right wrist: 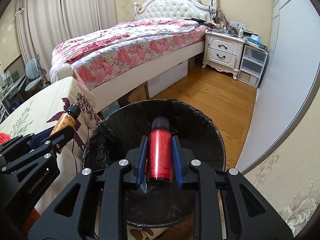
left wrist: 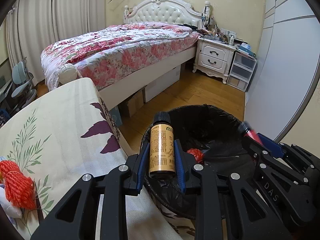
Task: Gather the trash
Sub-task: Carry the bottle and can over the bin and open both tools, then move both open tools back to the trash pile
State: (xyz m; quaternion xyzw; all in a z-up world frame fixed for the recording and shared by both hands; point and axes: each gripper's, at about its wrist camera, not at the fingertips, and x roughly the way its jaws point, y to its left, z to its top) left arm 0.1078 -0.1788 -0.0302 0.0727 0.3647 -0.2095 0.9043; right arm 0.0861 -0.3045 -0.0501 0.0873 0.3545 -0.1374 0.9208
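Lettering "DAS" and "GenRobot.AI" marked the grippers. Left gripper [left wrist: 162, 156] pinched one gold bottle [left wrist: 162, 150], right gripper [right wrist: 159, 156] one red bottle [right wrist: 159, 150], both over the black-lined bin [right wrist: 200, 118].

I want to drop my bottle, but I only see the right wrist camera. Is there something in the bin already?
Observer: Yes. The left wrist view shows a crumpled red scrap lying inside the black-bagged bin.
Operator: Is my other claw holding its gold bottle properly?
Observer: The left claw has a blue pad pressed on each side of the gold bottle.
Operator: Is there any trash on the table?
Observer: Maybe. Bunched orange-red netting lies on the table with the leafy cloth.
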